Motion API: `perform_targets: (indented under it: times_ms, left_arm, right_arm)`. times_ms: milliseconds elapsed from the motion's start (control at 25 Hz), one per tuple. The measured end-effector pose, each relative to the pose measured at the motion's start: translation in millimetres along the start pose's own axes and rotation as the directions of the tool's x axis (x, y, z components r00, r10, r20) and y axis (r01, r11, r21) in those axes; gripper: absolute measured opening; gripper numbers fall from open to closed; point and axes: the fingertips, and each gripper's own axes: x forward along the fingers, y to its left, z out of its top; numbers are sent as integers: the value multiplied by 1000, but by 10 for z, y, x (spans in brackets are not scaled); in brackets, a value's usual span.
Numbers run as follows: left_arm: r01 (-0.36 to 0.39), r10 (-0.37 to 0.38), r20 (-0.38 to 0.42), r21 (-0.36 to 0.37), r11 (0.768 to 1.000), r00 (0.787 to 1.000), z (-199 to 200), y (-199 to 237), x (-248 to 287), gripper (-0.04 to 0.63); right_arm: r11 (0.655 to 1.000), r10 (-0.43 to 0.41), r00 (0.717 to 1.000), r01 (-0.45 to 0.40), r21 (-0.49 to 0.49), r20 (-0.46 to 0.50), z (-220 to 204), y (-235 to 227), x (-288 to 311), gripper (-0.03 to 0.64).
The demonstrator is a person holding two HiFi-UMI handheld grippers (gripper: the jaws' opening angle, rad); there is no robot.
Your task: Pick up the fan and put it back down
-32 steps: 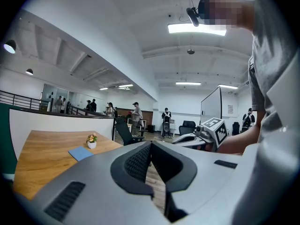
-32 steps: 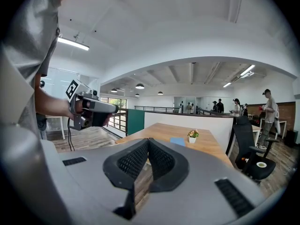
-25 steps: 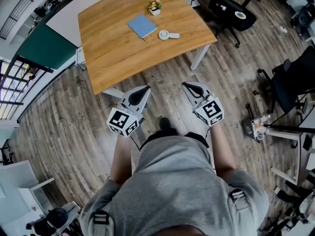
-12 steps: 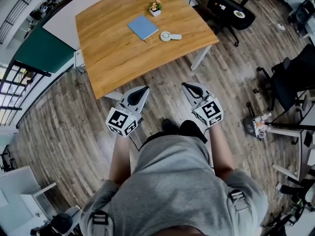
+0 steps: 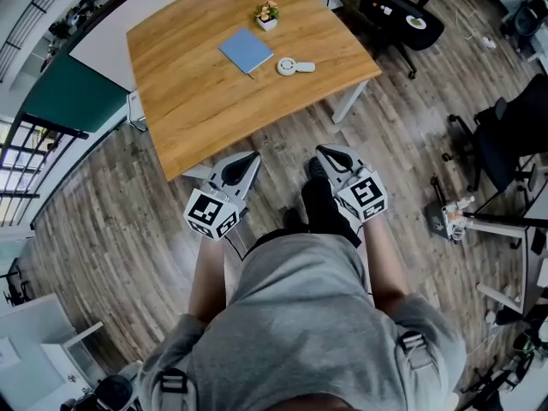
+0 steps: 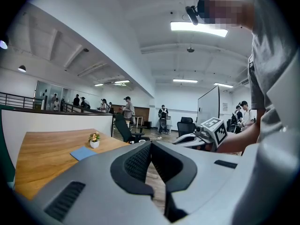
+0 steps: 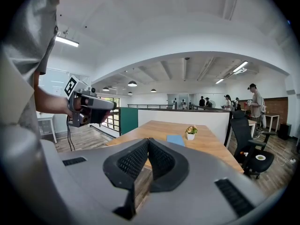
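The fan (image 5: 291,65), small, white and round with a short handle, lies on the wooden table (image 5: 197,92) near its right edge. Beside it are a blue notebook (image 5: 246,50) and a little potted plant (image 5: 267,13). Both grippers hang over the wood floor, short of the table's near edge and far from the fan. My left gripper (image 5: 249,158) (image 6: 151,144) is shut and empty. My right gripper (image 5: 323,152) (image 7: 148,140) is shut and empty too. The right gripper view shows the plant (image 7: 190,131) and notebook (image 7: 176,139), while its jaws hide the fan.
A white table leg (image 5: 348,101) stands ahead of the right gripper. Black office chairs sit at the upper right (image 5: 402,17) and right (image 5: 512,139). A green partition (image 5: 60,88) and a railing lie left. My black shoe (image 5: 318,199) is between the grippers. People stand far off.
My black shoe has swung forward between the grippers as I step toward the table. Both grippers stay shut and level in front of me.
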Motion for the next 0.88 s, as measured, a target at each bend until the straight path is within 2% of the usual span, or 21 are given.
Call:
perform_targets:
  times_ms: [520,880]
  left_arm:
    - [16,-15,-23,32,999,1000,115,347,594,18]
    - [-24,25,-31,23,999,999,184,727,959,18]
  right_arm:
    - [1000,14,1000,-14,-11,-8,65,-549,377,6]
    - [998,61,998,-61,-11,-10,134,-942,761,6]
